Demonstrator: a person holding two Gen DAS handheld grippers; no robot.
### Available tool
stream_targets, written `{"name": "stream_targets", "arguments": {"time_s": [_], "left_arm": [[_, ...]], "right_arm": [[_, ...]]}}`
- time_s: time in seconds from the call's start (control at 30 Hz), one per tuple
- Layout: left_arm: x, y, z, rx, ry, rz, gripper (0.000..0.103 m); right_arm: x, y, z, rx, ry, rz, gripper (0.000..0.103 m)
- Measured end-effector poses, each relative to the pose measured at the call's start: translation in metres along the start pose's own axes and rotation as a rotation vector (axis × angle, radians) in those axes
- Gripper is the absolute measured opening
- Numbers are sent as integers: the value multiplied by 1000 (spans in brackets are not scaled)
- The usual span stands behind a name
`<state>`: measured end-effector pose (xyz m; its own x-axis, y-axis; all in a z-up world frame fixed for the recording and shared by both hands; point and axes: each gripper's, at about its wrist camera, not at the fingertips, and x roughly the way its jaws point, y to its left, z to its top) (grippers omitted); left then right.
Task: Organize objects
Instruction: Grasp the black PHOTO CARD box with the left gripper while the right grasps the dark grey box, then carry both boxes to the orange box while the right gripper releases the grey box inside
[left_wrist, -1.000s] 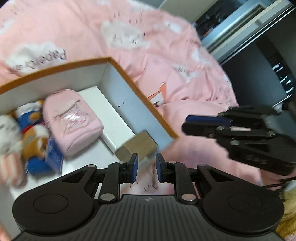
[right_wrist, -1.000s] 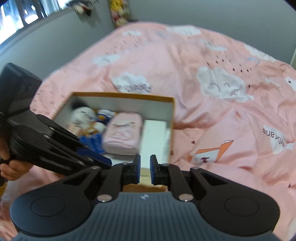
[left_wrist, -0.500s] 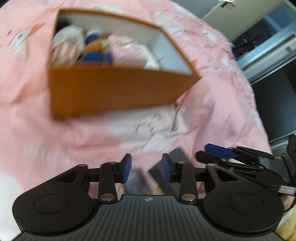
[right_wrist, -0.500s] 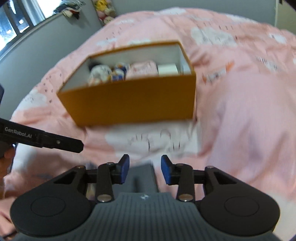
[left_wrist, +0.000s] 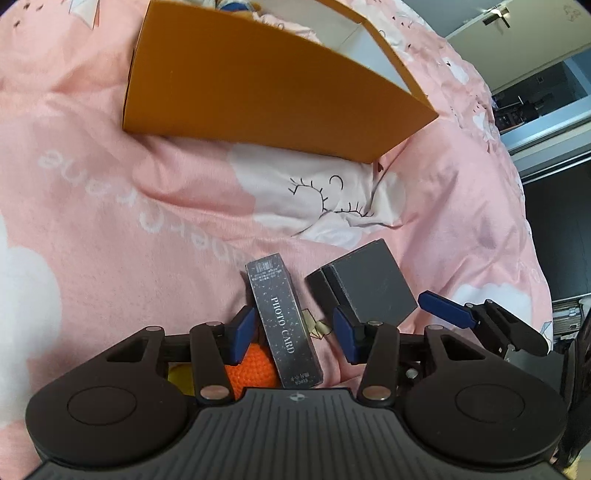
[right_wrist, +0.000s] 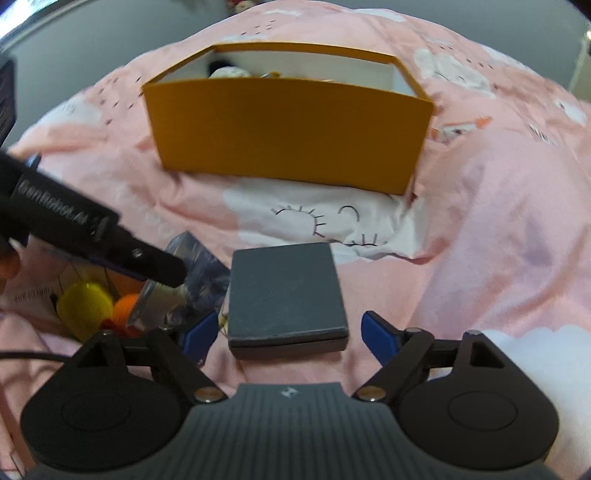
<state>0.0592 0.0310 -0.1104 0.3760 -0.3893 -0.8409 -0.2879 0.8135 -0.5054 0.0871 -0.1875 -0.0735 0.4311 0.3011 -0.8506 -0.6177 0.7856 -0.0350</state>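
Now both grippers hang low over the pink bedspread (left_wrist: 110, 206), in front of the orange box (right_wrist: 288, 133). The left gripper (left_wrist: 295, 332) has just been opening; the dark "PHOTO CARD" box (left_wrist: 284, 325) lies between its jaws, untouched. The right gripper (right_wrist: 291, 334) has also been opening, around the flat grey box (right_wrist: 284, 291), pads apart from it. Orange and yellow knitted balls (right_wrist: 92, 306) lie beside, partly hidden. The orange box's contents are mostly hidden behind its wall.

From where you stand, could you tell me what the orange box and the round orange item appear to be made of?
Orange box: likely matte cardboard, given its thin flat walls and white inside. Round orange item: apparently crocheted yarn, showing looped stitches.
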Motion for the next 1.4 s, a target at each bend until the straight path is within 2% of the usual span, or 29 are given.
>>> {"name": "stream_targets", "arguments": {"time_s": [0.03, 0.1, 0.23, 0.37, 0.6, 0.73, 0.83, 1.0, 1.2, 1.33, 1.4], "left_arm": [[3, 2, 0, -6, 5, 1, 53], [6, 5, 1, -15, 8, -7, 41], [10, 8, 3, -12, 17, -11, 32], [10, 7, 4, 1, 14, -19, 31], [1, 3, 7, 32, -31, -46, 27], [-12, -1, 14, 55, -74, -78, 25], [-24, -5, 24, 52, -109, -116, 25], [-55, -20, 55, 65, -188, -189, 25], [-94, -36, 105, 92, -343, -205, 25], [-99, -37, 138, 95, -409, -166, 25], [-94, -33, 154, 82, -414, -139, 25]], "right_arm": [[2, 0, 0, -6, 1, -1, 86], [5, -2, 2, -6, 4, 3, 86], [9, -6, 10, 5, 3, 26, 86], [16, -6, 17, 0, 31, 45, 77], [24, -16, 18, 69, 86, 92, 75], [19, -33, 21, 177, 84, 146, 75], [7, -51, 30, 270, 50, 197, 75], [-23, -75, 69, 344, -55, 225, 75], [-45, -88, 137, 347, -174, 265, 75], [-25, -90, 184, 329, -176, 248, 75], [-3, -90, 203, 323, -128, 255, 75]]}}
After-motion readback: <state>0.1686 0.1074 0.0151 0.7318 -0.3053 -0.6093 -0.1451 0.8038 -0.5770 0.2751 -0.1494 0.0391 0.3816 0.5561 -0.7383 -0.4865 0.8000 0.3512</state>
